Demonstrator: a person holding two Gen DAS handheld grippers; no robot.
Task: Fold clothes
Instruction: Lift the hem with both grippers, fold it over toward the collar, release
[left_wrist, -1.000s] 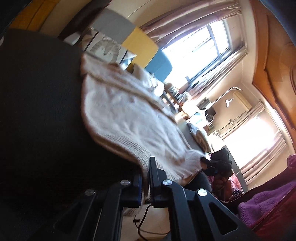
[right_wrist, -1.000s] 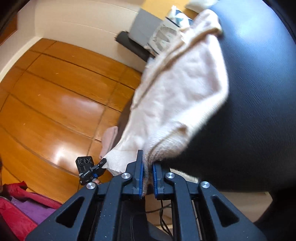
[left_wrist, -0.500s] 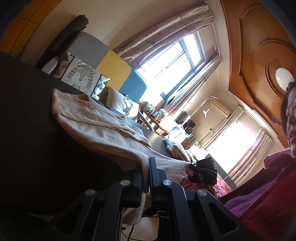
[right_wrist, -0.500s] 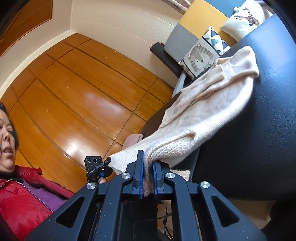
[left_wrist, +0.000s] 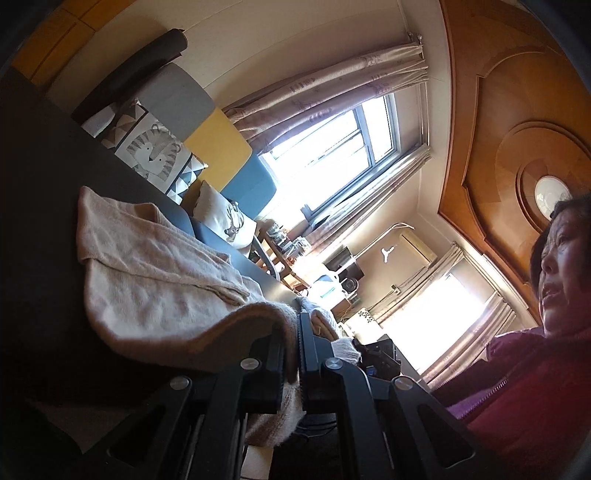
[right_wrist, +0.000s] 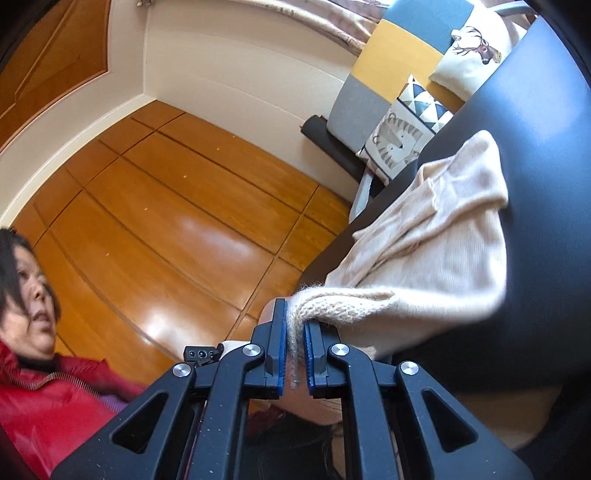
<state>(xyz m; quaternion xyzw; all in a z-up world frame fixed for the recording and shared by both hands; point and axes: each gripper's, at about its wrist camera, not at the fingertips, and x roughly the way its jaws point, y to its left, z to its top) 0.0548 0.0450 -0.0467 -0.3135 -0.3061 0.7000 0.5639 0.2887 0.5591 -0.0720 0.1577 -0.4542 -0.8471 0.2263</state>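
Note:
A cream knit sweater (left_wrist: 155, 295) lies on a dark table (left_wrist: 40, 192). My left gripper (left_wrist: 291, 328) is shut on its ribbed hem, lifted off the table so the cloth arches up from the surface. In the right wrist view the same sweater (right_wrist: 443, 243) stretches away over the dark table (right_wrist: 546, 155). My right gripper (right_wrist: 294, 325) is shut on the other end of the ribbed hem, also raised. The far end of the sweater rests on the table. The other gripper (right_wrist: 201, 354) shows at lower left in the right wrist view.
A sofa with grey, yellow and blue panels (left_wrist: 218, 147) and printed cushions (left_wrist: 151, 155) stands behind the table. The person in a red jacket (right_wrist: 44, 402) is close behind the grippers. A bright window (left_wrist: 332, 147) is beyond.
Both grippers have lifted the hem and carried it forward over the sweater. The views have tilted up, so more of the room and the person show.

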